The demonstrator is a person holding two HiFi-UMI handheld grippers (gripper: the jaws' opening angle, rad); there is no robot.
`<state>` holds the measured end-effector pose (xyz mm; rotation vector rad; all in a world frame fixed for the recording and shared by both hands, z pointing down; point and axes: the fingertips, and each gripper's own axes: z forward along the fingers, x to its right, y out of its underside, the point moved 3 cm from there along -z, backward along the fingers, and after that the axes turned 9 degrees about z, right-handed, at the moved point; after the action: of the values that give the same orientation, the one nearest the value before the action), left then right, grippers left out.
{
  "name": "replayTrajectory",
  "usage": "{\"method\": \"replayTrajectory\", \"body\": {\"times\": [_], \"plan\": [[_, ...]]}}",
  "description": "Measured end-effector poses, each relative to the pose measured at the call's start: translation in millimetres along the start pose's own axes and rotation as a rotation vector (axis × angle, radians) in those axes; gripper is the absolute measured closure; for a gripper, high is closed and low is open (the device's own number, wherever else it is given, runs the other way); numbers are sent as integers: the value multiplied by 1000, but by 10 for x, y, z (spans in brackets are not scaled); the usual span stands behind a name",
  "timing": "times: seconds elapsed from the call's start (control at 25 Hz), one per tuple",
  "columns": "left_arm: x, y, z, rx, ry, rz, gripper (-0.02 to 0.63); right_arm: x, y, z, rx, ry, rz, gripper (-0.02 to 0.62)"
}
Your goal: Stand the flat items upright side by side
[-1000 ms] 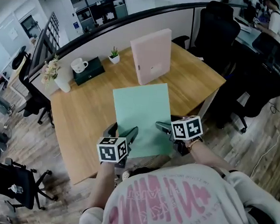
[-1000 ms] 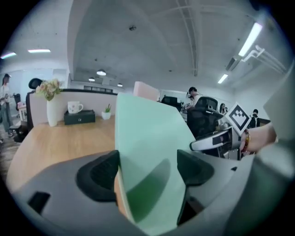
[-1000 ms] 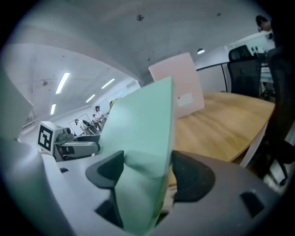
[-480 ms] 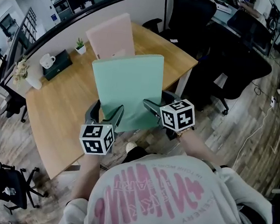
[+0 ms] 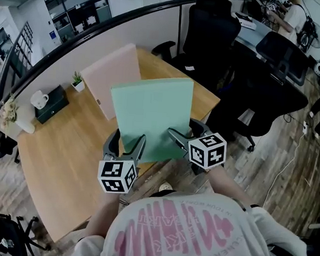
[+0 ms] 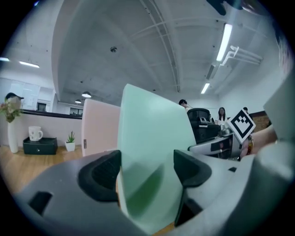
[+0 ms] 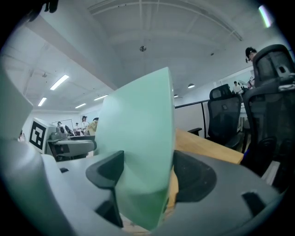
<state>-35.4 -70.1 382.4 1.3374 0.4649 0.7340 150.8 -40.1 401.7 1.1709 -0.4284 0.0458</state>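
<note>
Two flat items are in play, and only one is in its final pose.

Head view: the flat, rigid, pale green file box is raised and tilted at mid-frame, its lower edge towards six o'clock. The left gripper takes that edge near the seven-o'clock corner and the right gripper takes it near the five-o'clock corner. At eleven o'clock of it, partly hidden behind it, the flat, pale pink file box stands upright on the light wooden table. I cannot tell whether the green file box touches the table.

Left gripper view: the jaws have just been closing a little. They stand wide, with the green file box between them and both pads against its faces. The pink file box rises at nine o'clock of it.

Right gripper view: these jaws are also wide and clamp the green file box by its thickness. The wooden table shows at three o'clock.

By my judgement the task is about half done. The pink file box is up. The green one has yet to be brought vertical, set down just beside it and let go.
</note>
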Motion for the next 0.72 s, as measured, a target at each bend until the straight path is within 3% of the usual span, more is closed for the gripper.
{"method": "replayTrajectory", "body": {"times": [0.36,0.72], "plan": [[-555,-258,600,52,-83,-17,253,187,-696,811,13,-59,-141,264],[-990,-69,604,29,-190,-7,283,89,-639,1462,-36,-148,-161,264]]}}
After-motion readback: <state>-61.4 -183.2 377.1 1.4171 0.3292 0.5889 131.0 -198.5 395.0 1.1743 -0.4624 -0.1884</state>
